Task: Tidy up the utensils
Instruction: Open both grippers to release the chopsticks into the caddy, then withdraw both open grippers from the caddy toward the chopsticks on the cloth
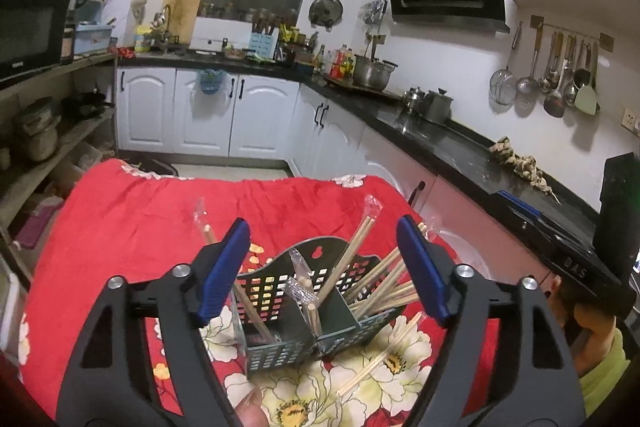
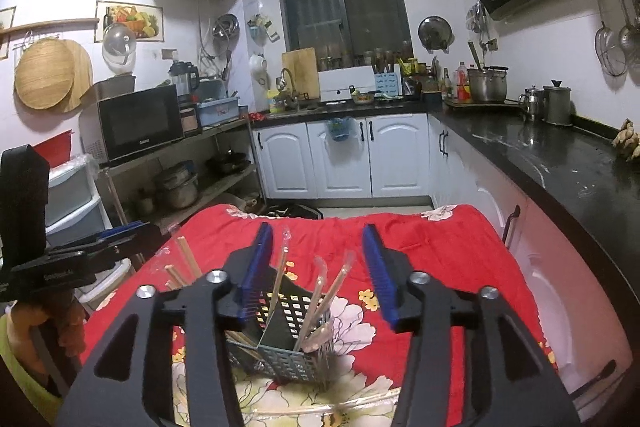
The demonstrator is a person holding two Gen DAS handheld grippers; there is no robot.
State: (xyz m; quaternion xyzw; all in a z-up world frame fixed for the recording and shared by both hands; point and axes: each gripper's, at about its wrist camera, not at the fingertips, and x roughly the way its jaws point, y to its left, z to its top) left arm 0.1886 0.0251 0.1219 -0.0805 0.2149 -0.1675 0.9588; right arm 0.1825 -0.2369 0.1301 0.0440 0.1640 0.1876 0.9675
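Both jaws gape empty over slatted grey caddy (image 1: pixel 316 323) bristling with wrapped chopsticks (image 1: pixel 384 283).

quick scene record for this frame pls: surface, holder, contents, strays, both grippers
surface: red floral tablecloth
holder: dark perforated plastic utensil caddy, upright, divided into compartments
contents: wooden chopsticks, some in clear wrappers, leaning in several compartments
strays: loose wooden chopsticks lying on the cloth beside the caddy
left gripper: open, nothing held
right gripper: open, nothing held

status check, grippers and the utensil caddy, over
Left gripper open, empty. Right gripper open, empty. Caddy upright on red cloth, chopsticks inside; loose pairs beside it. Nothing blocking.
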